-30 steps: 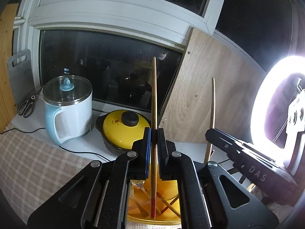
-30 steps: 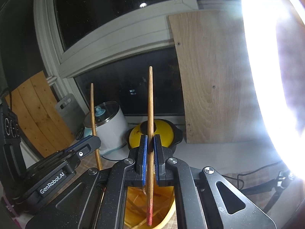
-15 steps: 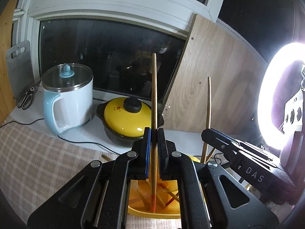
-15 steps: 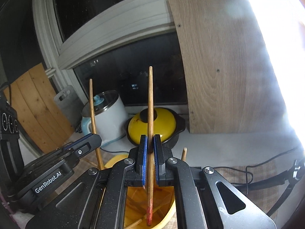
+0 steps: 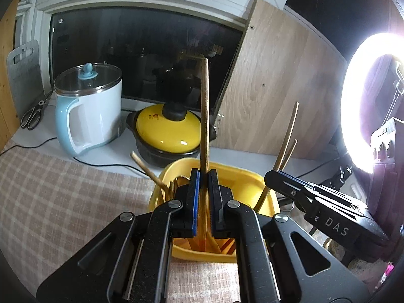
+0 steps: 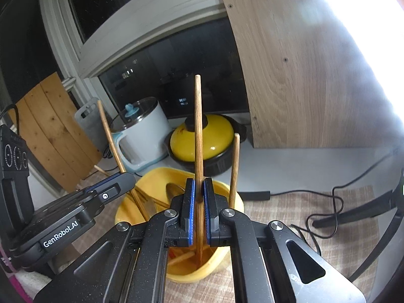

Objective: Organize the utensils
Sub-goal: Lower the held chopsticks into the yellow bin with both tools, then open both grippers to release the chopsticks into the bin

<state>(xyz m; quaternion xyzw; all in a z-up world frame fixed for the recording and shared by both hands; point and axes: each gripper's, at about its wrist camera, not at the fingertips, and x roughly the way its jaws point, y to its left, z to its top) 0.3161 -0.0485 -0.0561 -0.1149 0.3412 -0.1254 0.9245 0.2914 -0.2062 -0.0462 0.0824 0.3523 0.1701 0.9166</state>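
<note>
A yellow utensil holder point(image 5: 260, 181) stands on the checked cloth and shows in the right wrist view too point(image 6: 126, 214). My left gripper point(image 5: 204, 176) is shut on a wooden chopstick point(image 5: 205, 116), held upright with its lower end down inside the holder. My right gripper point(image 6: 198, 186) is shut on a second wooden chopstick point(image 6: 198, 131), also upright with its red tip inside the holder. Other chopsticks point(image 5: 287, 139) and a spoon point(image 6: 174, 192) lean in the holder. Each gripper is seen beside the other over the holder.
A white-and-blue electric kettle point(image 5: 85, 111) and a yellow-lidded black pot point(image 5: 166, 131) stand behind the holder on the sill. A wooden board point(image 5: 277, 88) leans at the back right. A bright ring light point(image 5: 358, 101) and cables point(image 6: 333, 207) are at right. Scissors point(image 5: 30, 116) lie far left.
Both grippers have moved down with their chopsticks, so the chopstick ends now sit deeper in the yellow holder. The holder now shows more fully in both views.
</note>
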